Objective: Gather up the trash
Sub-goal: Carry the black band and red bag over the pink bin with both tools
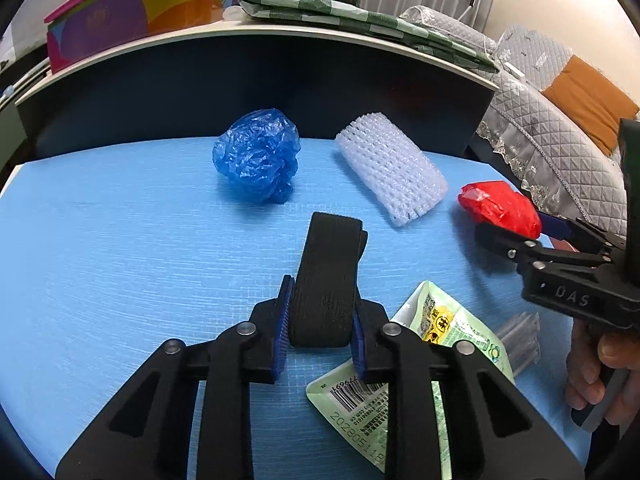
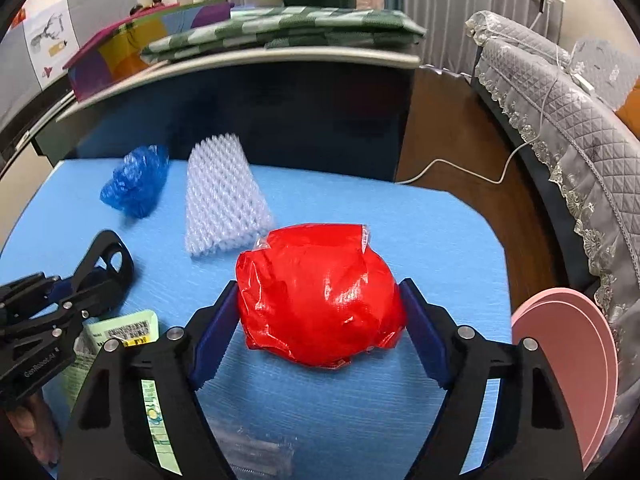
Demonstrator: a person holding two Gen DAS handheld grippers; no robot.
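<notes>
the left gripper (image 1: 320, 328) has its two blue pads pinching a black elastic band (image 1: 328, 276), one pad pressed on each side of the loop, which sticks out forward past the fingertips and rests on the blue mat (image 1: 120, 240). just right of and under the right-hand finger lies a green wrapper (image 1: 360, 396) with a barcode, and a clear plastic piece (image 1: 520, 340) beside that. ahead of the fingertips, well apart, sit a crumpled blue bag (image 1: 258, 156) and, to its right, a white foam net sleeve (image 1: 394, 172).

the right gripper (image 2: 320, 320) is spread wide around a crumpled red bag (image 2: 320, 292), which sits on the mat between the two blue pads; both pads lie right at its sides (whether they truly press in or only brush the plastic cannot be told). ahead and left of these fingers are the foam sleeve and, further left, the blue bag. a pink disc (image 2: 568, 360) stands just outside the right-hand finger, at the mat's edge. a hand (image 1: 600, 372) grips the right gripper's handle.
</notes>
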